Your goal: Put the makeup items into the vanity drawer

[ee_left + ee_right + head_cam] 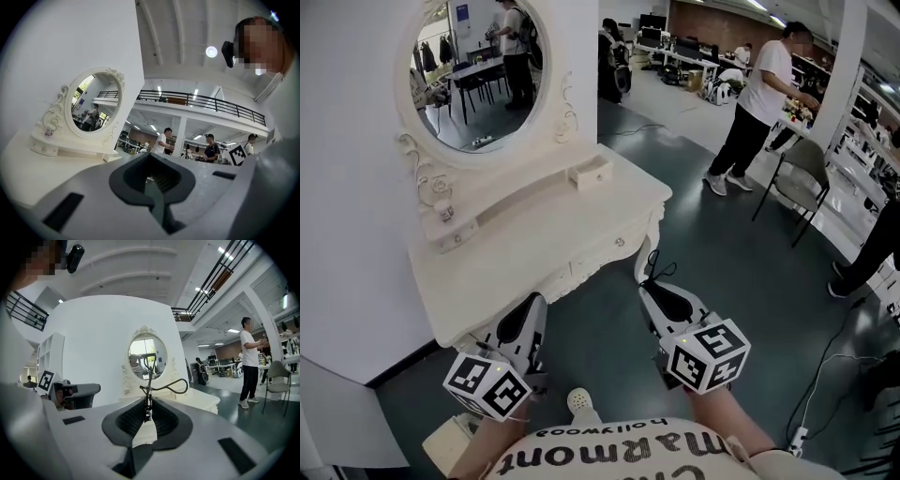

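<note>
Right hand-held gripper [660,291] sits at about 5 o'clock in the head view and it's clenched on a black eyelash curler [653,266]. In the right gripper view you can see the curler [148,389] pinched by its lower end between the pads, standing up with its wire loop handles bending off toward 2 o'clock. So the curler is up in the air just off the front edge of the vanity, not touching it.

Left hand-held gripper [528,314] is down at 7 o'clock, right by the near front corner of the white tabletop [562,230]. Its own view shows the jaws pressed together with nothing between them [152,182].

The vanity fills the 10 to 11 o'clock area, with an oval mirror [478,70] on top and a little drawer box [591,172] at the mirror's right foot, pushed in. The front drawer knob [620,242] sits flush too, so that front looks closed.

Off at 2 o'clock a person in a white T-shirt [764,89] stands on the dark floor near a grey chair [802,169].
</note>
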